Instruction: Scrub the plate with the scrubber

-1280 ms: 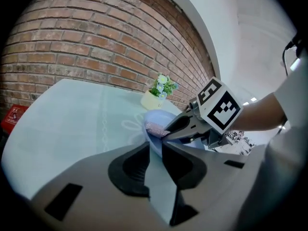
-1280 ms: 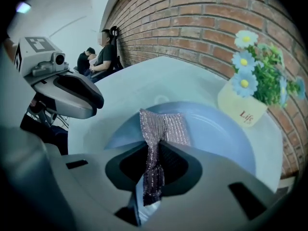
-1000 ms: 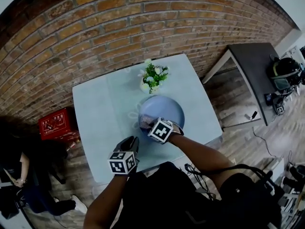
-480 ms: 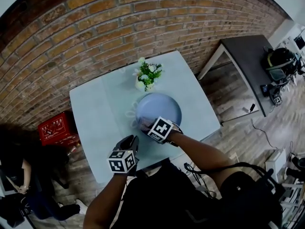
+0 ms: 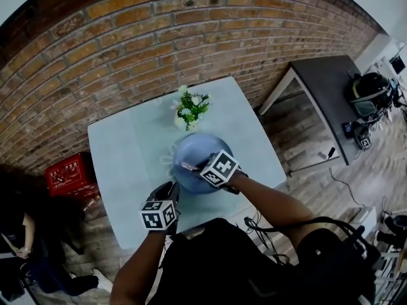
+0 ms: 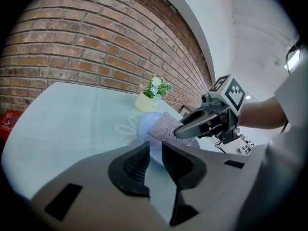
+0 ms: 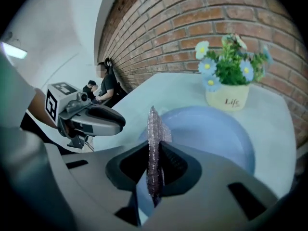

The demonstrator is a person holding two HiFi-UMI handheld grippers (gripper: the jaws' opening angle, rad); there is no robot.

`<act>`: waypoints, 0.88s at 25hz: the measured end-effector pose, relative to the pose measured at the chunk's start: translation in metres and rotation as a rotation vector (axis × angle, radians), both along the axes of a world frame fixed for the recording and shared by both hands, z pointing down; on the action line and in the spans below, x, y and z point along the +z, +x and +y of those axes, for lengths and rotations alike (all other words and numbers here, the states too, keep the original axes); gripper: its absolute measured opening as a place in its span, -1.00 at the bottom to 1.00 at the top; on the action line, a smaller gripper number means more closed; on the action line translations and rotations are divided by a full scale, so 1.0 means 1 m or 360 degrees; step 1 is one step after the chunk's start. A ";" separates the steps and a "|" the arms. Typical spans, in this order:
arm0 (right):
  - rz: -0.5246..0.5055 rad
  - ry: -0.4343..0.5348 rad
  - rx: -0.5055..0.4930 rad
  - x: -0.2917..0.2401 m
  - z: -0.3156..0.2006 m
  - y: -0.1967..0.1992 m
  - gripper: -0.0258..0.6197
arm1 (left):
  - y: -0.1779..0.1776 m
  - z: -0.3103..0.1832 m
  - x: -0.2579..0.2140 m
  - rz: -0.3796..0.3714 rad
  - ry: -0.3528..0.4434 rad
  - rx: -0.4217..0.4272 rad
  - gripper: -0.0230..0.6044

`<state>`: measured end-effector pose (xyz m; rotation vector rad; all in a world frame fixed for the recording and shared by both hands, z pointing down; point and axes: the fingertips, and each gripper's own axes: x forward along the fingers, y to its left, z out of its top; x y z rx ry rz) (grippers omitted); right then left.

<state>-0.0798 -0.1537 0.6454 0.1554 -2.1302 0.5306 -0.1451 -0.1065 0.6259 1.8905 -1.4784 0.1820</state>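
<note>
Plate [image 5: 191,148] sits centred on the counter [image 5: 121,164] in head view, bare surface to its left, flowerpot [image 5: 184,121] just behind. Left gripper view: left gripper [image 6: 155,153] fingers apart, empty, short of the plate. Right gripper view: right gripper [image 7: 155,153] fingers clamp the scrubber [image 7: 153,124] over the plate's near rim.

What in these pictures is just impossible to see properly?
Head view: the right gripper covers the near part of the round blue plate, so whether the silvery mesh scrubber touches it is unclear.
Right gripper view: the gripper's own body hides the plate's near rim.
Left gripper view: the scrubber and right gripper hide most of the plate.
Right gripper view: the background people are too small to describe.
</note>
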 end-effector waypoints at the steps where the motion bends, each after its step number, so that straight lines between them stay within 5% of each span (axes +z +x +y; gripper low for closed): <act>1: 0.0001 0.0058 -0.0044 -0.004 -0.008 0.002 -0.71 | 0.000 -0.002 0.002 0.0005 -0.0005 -0.0027 -0.64; 15: 0.0032 0.1034 -0.1034 0.006 -0.072 0.002 -0.71 | -0.004 -0.037 0.025 -0.0098 -0.0086 -0.0248 -0.59; 18: 0.0049 0.1036 -0.1127 0.018 -0.073 0.008 -0.71 | -0.003 -0.043 0.029 -0.0120 -0.0098 -0.0280 -0.60; 22: 0.0096 0.0773 -0.1052 0.036 -0.066 0.019 -0.71 | 0.000 -0.047 0.037 -0.0133 -0.0132 -0.0333 -0.60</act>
